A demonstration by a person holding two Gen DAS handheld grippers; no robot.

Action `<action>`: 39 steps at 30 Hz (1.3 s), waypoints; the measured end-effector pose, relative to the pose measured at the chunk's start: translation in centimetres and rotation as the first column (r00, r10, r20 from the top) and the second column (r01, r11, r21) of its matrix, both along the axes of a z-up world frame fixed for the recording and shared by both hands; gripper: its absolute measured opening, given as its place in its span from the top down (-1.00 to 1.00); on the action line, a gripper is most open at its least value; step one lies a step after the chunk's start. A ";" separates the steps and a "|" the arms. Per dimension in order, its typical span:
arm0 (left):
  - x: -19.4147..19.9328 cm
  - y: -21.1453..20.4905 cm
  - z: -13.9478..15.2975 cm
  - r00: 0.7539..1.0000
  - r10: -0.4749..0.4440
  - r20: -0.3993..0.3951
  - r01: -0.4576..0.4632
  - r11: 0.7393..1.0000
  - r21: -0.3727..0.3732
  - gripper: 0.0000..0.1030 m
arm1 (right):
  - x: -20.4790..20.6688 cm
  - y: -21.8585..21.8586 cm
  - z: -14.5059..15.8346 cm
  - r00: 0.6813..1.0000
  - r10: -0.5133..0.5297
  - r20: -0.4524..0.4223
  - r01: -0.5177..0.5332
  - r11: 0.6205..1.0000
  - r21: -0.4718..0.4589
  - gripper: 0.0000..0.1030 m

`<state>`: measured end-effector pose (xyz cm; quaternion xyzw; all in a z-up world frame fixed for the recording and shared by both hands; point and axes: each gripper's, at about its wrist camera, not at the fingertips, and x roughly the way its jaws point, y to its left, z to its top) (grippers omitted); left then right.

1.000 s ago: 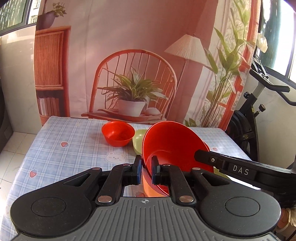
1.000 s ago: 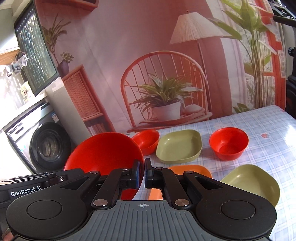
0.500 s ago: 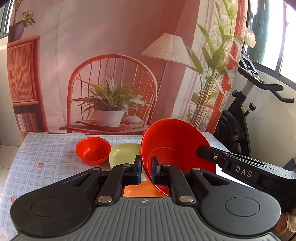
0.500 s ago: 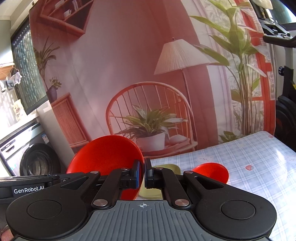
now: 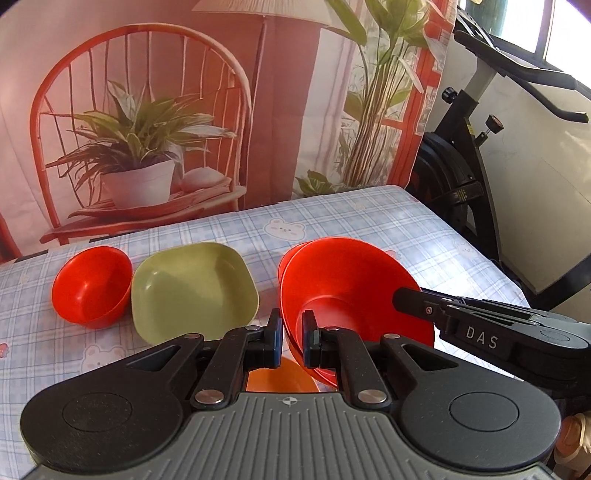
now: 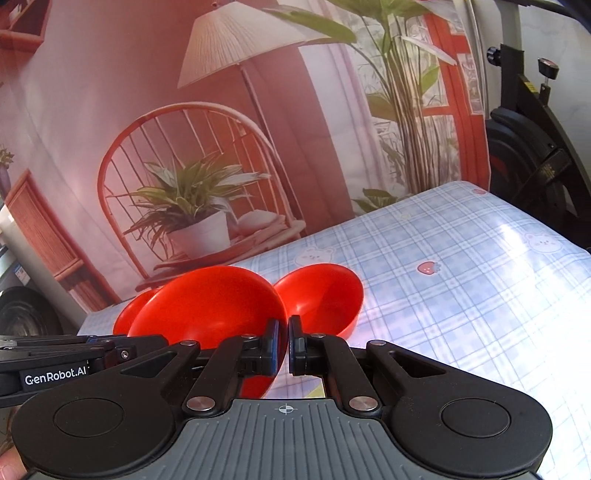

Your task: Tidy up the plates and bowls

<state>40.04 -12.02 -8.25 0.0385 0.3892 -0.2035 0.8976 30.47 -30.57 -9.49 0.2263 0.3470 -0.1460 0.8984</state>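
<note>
Three red bowls, one green dish

Open tablecloth rightward (bike beyond)

Behind the table, a big printed backdrop hung like a wall, pink and red. Printed on it: a red wicker chair with a potted plant on the seat, a floor lamp with a pale pleated shade, a tall leafy plant by a red window frame, and a brown shelf at the left edge. On the table, a shiny blue checked cloth with little bears and strawberries, bright with sunlight. To the right, a black exercise bike against a cream wall. Up in the corner, a bright window. Far left, a bit of a washing machine.
</note>
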 end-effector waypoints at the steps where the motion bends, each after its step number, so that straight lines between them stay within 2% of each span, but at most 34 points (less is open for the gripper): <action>1: 0.9 -0.7 -0.2 1.000 -0.005 -0.004 0.005 1.000 0.003 0.79 | 0.5 -0.7 -0.3 1.000 -0.005 -0.003 0.005 1.000 -0.004 0.91; 6: 6.0 -3.7 -2.0 0.998 -0.020 -0.058 0.020 1.000 -0.013 0.79 | 3.5 -4.4 -2.4 0.999 -0.022 -0.034 0.021 0.999 -0.039 0.90; 10: 7.9 -5.9 -3.3 0.996 -0.057 -0.069 0.060 0.998 0.037 0.79 | 5.0 -6.9 -4.3 0.997 -0.061 -0.049 0.060 0.998 -0.017 0.91; 16: 8.6 -6.7 -4.8 0.993 -0.080 -0.088 0.086 0.994 0.072 0.79 | 5.2 -8.0 -6.3 0.995 -0.071 -0.067 0.071 0.997 0.005 0.91; 24: 9.2 -6.5 -6.0 0.994 -0.058 -0.092 0.069 0.991 0.116 0.78 | 6.0 -7.8 -7.3 0.995 -0.069 -0.075 0.072 0.997 0.037 0.91; 29: 9.4 -6.9 -6.2 0.997 -0.046 -0.058 0.055 0.985 0.165 0.77 | 6.1 -7.8 -7.5 0.994 -0.070 -0.086 0.074 0.996 0.040 0.92; 35: 9.4 -6.2 -5.9 0.997 -0.041 -0.060 0.050 0.987 0.155 0.68 | 5.9 -7.3 -7.2 0.993 -0.071 -0.097 0.074 0.997 0.028 0.91; 39: 9.2 -4.1 -5.1 0.997 -0.025 -0.068 0.030 0.997 0.078 0.67 | 5.1 -6.9 -6.2 0.992 -0.086 -0.093 0.088 0.996 0.012 0.89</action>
